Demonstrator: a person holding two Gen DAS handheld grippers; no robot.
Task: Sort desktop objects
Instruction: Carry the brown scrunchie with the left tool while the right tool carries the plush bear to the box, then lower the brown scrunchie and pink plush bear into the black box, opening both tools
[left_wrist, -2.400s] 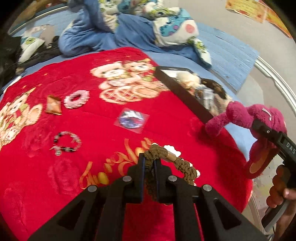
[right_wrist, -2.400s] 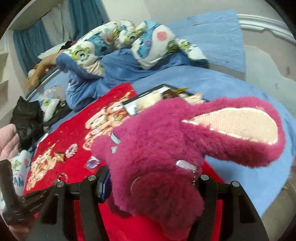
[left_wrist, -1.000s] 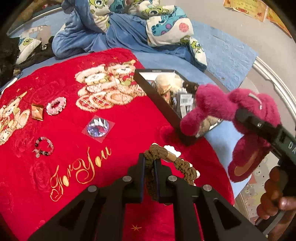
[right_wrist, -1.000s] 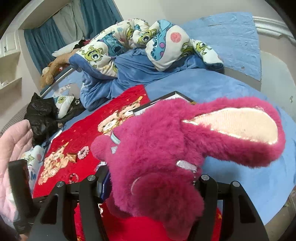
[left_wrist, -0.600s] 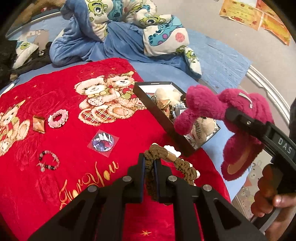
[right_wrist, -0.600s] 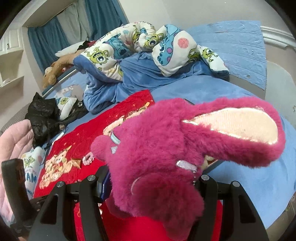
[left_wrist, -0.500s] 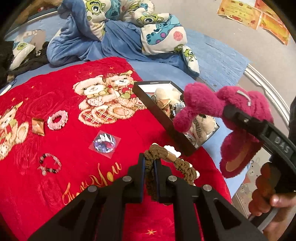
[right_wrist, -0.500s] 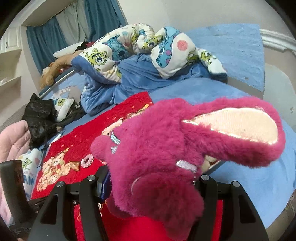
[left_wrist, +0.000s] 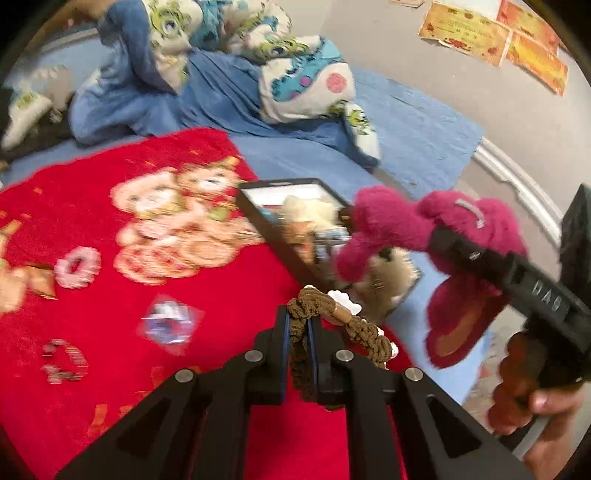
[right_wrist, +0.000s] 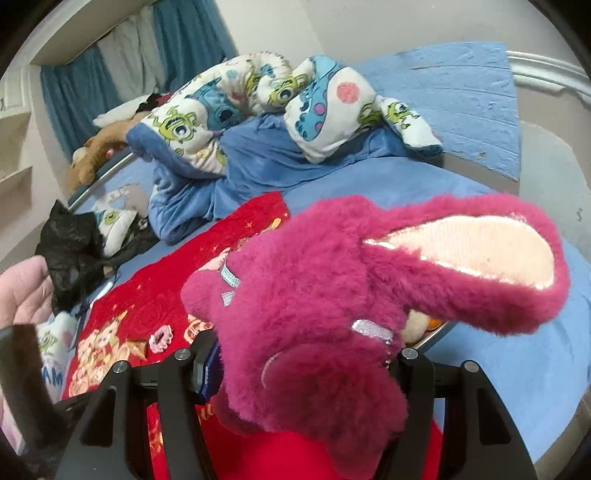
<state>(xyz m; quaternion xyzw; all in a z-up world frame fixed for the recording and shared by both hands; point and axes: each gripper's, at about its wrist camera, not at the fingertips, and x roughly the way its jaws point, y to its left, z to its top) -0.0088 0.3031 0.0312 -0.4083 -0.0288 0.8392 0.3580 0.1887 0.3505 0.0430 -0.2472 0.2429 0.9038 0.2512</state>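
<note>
Red blanket (left_wrist: 221, 295), left tongs (left_wrist: 298, 332) pinching braid (left_wrist: 354, 328)

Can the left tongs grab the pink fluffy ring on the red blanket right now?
Probably not yet. The left tongs are already shut on the brown braided band, so there is no room for the pink fluffy ring. Nothing lies over the ring on the red blanket; the band must go first.
</note>
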